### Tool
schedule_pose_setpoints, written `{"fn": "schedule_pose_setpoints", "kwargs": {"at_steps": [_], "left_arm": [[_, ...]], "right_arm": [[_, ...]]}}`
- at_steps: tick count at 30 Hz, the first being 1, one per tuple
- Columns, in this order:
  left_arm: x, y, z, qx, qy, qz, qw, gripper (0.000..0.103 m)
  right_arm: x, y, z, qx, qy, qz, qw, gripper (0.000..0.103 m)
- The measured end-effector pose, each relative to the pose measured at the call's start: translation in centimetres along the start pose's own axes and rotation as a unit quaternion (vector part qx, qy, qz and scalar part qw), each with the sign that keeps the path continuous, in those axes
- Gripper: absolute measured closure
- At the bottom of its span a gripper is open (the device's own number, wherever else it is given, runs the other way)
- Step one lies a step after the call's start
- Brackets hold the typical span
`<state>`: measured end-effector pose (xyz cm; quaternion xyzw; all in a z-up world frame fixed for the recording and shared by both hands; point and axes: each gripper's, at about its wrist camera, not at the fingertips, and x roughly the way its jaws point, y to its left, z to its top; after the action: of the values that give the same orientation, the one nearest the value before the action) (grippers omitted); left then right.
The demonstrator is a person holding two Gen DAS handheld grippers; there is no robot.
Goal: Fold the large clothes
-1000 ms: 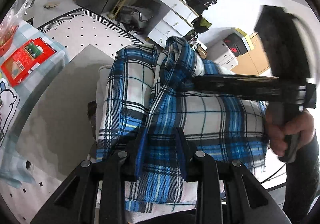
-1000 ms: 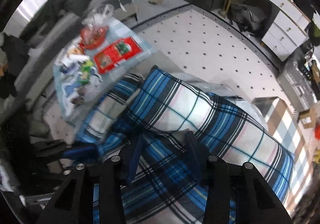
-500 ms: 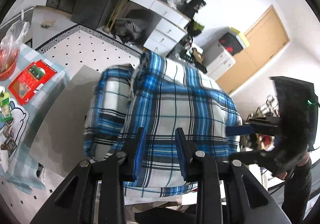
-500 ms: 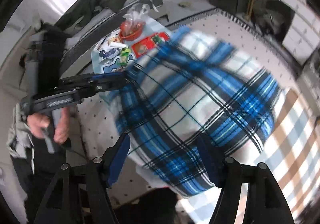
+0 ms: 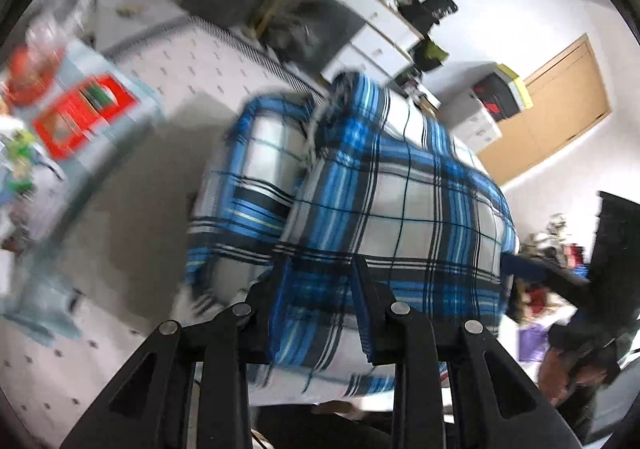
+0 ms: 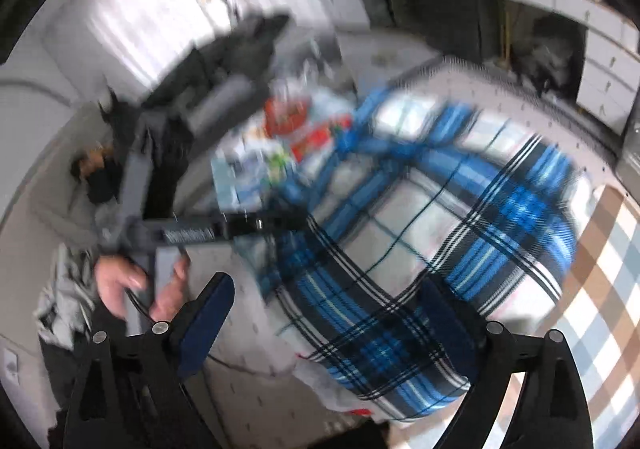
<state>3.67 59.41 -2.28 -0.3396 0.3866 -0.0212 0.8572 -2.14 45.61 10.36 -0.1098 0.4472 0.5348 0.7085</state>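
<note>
A blue, white and black plaid garment (image 5: 396, 205) lies bunched on a grey surface (image 5: 132, 209). My left gripper (image 5: 320, 305) is shut on the garment's near edge, cloth pinched between its blue pads. In the right wrist view the same garment (image 6: 452, 233) spreads ahead, motion-blurred. My right gripper (image 6: 332, 325) stands wide open over the garment's near edge, holding nothing. The left gripper's body (image 6: 192, 233) and the hand holding it show at the left of that view. The right gripper's body (image 5: 580, 289) shows at the right edge of the left wrist view.
A low table (image 5: 80, 121) with a red packet and snacks stands at the left. White drawers (image 5: 372, 37) and a dark bag stand at the back. A dotted rug (image 5: 224, 61) covers the floor. A brown checked cloth (image 6: 592, 289) lies at the right.
My right gripper has let go of the garment, opened wide and pulled back. My left gripper stays shut on the cloth's edge. Both views have swung and are blurred.
</note>
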Motion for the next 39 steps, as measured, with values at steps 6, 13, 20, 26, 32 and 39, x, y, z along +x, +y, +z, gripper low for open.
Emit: {"fn": "schedule_pose_setpoints", "kwargs": {"at_steps": [6, 13, 20, 26, 32, 39], "left_arm": [[-6.3, -5.2, -5.5, 0.061, -0.123, 0.059, 0.9888, 0.029], [-8.1, -8.7, -12.1, 0.082, -0.232, 0.124, 0.9613, 0.023], [-6.9, -10.9, -18.6, 0.137, -0.311, 0.195, 0.9199, 0.013], [-8.0, -12.2, -21.0, 0.152, -0.335, 0.187, 0.9109, 0.013], [-8.2, -13.4, -21.6, 0.194, -0.339, 0.199, 0.8988, 0.013], [-7.0, -13.1, -21.0, 0.196, -0.341, 0.220, 0.8930, 0.013]], "right_arm": [[-8.6, 1.4, -5.7, 0.004, -0.176, 0.010, 0.984, 0.000], [-11.5, 3.3, -15.3, -0.018, -0.307, -0.077, 0.948, 0.000], [-10.9, 5.8, -23.2, -0.055, -0.374, -0.173, 0.909, 0.000], [-10.6, 7.7, -27.6, -0.054, -0.385, -0.191, 0.901, 0.000], [-10.9, 8.7, -29.6, -0.064, -0.397, -0.196, 0.894, 0.000], [-10.8, 8.8, -30.4, -0.053, -0.409, -0.185, 0.892, 0.000]]}}
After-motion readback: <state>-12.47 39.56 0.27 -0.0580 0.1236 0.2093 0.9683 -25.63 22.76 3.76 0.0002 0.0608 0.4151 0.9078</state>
